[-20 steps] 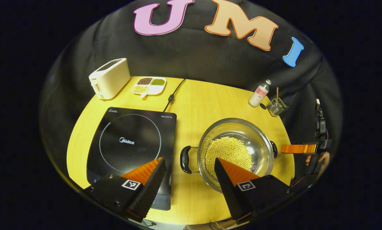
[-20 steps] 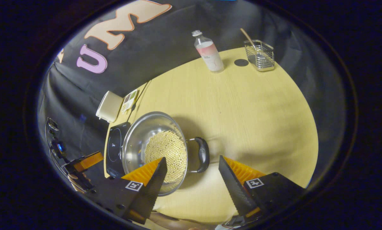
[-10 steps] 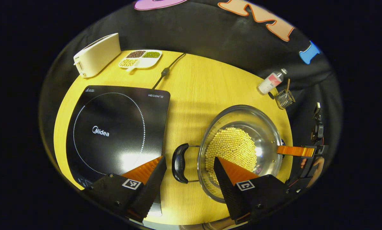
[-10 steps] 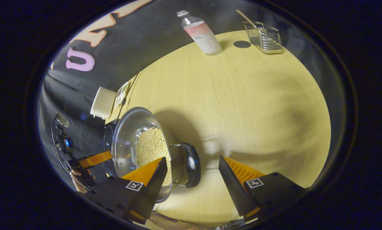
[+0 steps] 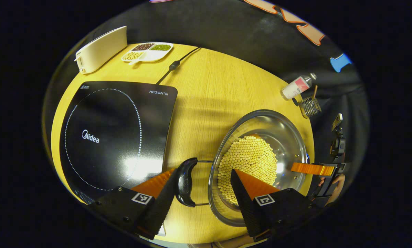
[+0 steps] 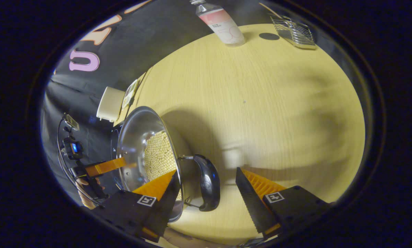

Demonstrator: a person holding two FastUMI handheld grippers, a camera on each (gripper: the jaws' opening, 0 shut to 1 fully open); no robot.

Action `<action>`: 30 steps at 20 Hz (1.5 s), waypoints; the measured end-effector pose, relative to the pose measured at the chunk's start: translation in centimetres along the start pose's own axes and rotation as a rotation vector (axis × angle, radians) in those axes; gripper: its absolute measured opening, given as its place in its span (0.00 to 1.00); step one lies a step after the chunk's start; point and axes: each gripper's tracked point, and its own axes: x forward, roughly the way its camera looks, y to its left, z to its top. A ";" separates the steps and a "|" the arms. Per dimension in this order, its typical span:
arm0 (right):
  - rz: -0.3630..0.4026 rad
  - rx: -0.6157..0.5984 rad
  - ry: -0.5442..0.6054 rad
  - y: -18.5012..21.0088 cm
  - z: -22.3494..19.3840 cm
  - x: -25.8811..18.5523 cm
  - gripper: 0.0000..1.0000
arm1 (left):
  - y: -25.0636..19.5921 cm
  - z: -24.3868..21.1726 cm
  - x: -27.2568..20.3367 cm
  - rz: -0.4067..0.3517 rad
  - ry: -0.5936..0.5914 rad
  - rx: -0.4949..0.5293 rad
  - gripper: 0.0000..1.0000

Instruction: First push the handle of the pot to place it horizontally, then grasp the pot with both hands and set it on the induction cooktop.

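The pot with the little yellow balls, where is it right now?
In the left gripper view the pot sits on the yellow table, just right of the black cooktop, not on it yet.

Round wooden table (image 5: 212,89) is sitting in booth w/ black cloth wall (image 5: 219,31) hanging behind; overhead light is glaring on tabletop, shadows are falling across the wood grain

Hidden and cut off

The black induction cooktop's (image 6: 115,137) surface lies mostly behind the steel pot (image 6: 133,137); the clear pink-labelled bottle's (image 6: 219,22) cap is cropped.
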 end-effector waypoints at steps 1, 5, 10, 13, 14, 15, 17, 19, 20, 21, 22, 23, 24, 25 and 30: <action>0.007 0.000 0.006 0.1 -0.1 0.3 0.97 | 0.0 -0.1 0.3 -0.006 0.006 -0.012 0.87; 0.019 -0.006 0.033 0.4 -0.3 1.2 0.72 | 0.1 -0.6 1.1 -0.043 0.039 -0.058 0.90; 0.031 0.009 0.046 0.9 -0.4 1.8 0.53 | 1.0 -0.7 1.6 -0.020 0.047 -0.047 0.74; 0.017 0.002 0.032 0.8 -0.2 1.9 0.50 | 1.3 -0.8 1.8 -0.003 0.050 -0.048 0.62; 0.001 0.000 0.029 0.6 -0.1 1.9 0.57 | 1.4 -0.9 1.5 0.003 0.055 -0.048 0.61; -0.015 -0.005 0.028 0.5 -0.2 1.8 0.56 | 1.3 -1.0 1.5 0.007 0.055 -0.049 0.61; -0.050 -0.023 0.029 0.2 -0.5 1.6 0.49 | 1.0 -1.5 1.5 0.007 0.063 -0.043 0.60; -0.063 -0.027 0.022 0.7 -0.8 1.5 0.50 | 0.6 -2.3 1.0 0.007 0.069 -0.032 0.59; -0.065 -0.024 0.020 1.0 -1.0 1.6 0.50 | 0.3 -2.8 0.6 0.004 0.073 -0.033 0.59; -0.068 -0.023 0.016 1.3 -1.3 1.9 0.50 | 0.1 -3.1 0.2 0.000 0.075 -0.033 0.59; -0.075 -0.023 0.012 1.5 -1.5 2.1 0.50 | -0.1 -3.5 -0.2 -0.002 0.077 -0.031 0.59; -0.084 -0.022 0.007 1.0 -1.5 2.5 0.50 | -0.3 -3.9 -0.6 -0.001 0.080 -0.027 0.59; -0.090 -0.019 0.005 1.0 -1.5 2.5 0.50 | -0.4 -4.3 -1.1 0.004 0.084 -0.020 0.62; -0.091 -0.010 0.004 0.9 -1.5 2.4 0.50 | -0.4 -4.7 -1.7 0.010 0.091 -0.014 0.62; -0.078 0.016 0.012 1.2 -1.7 2.6 0.56 | -0.2 -6.4 -5.0 0.037 0.083 0.045 0.62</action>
